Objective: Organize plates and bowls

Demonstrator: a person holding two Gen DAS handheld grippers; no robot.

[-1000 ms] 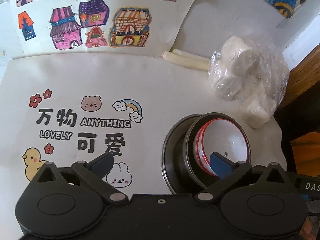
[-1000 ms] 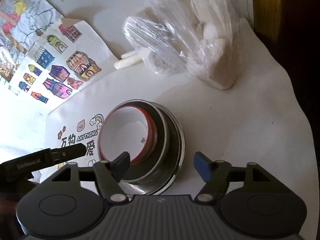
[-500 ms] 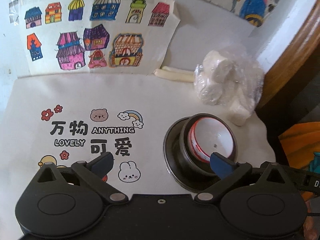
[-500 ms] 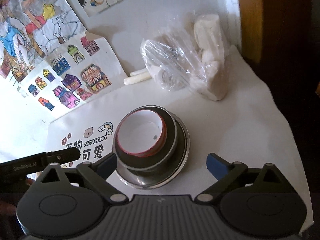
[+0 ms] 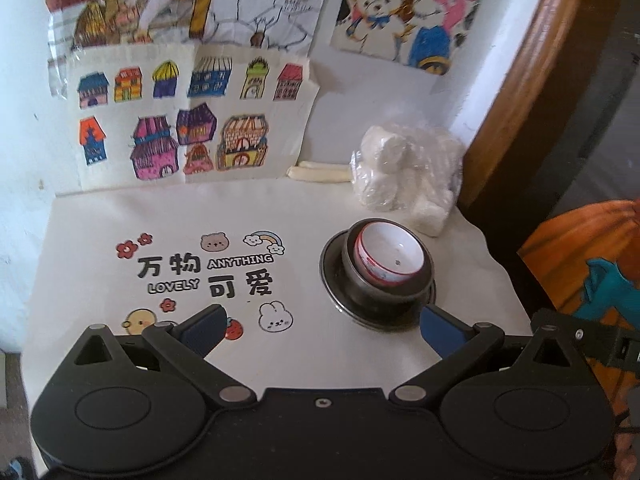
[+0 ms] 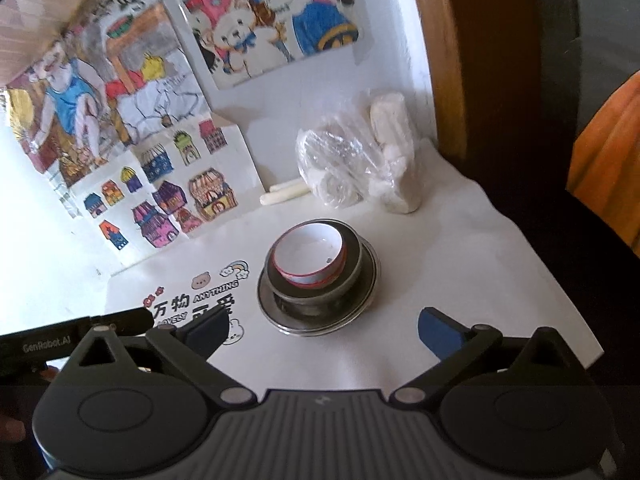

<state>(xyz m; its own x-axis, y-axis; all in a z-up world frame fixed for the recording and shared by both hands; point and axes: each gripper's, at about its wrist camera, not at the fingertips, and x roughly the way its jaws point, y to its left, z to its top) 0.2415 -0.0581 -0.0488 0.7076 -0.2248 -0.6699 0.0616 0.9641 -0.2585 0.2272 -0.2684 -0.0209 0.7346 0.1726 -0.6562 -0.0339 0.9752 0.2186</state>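
Dishes are sitting nested for you, red-rimmed bowl inside dark bowl on steel plate by the bagged lumps, and you're holding left gripper and right gripper empty, jaws apart, probably because stacking looks done.

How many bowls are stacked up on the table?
2 that I can see. The white bowl with a red rim sits inside a dark metal bowl, and both rest on a metal plate. More could be hidden underneath.
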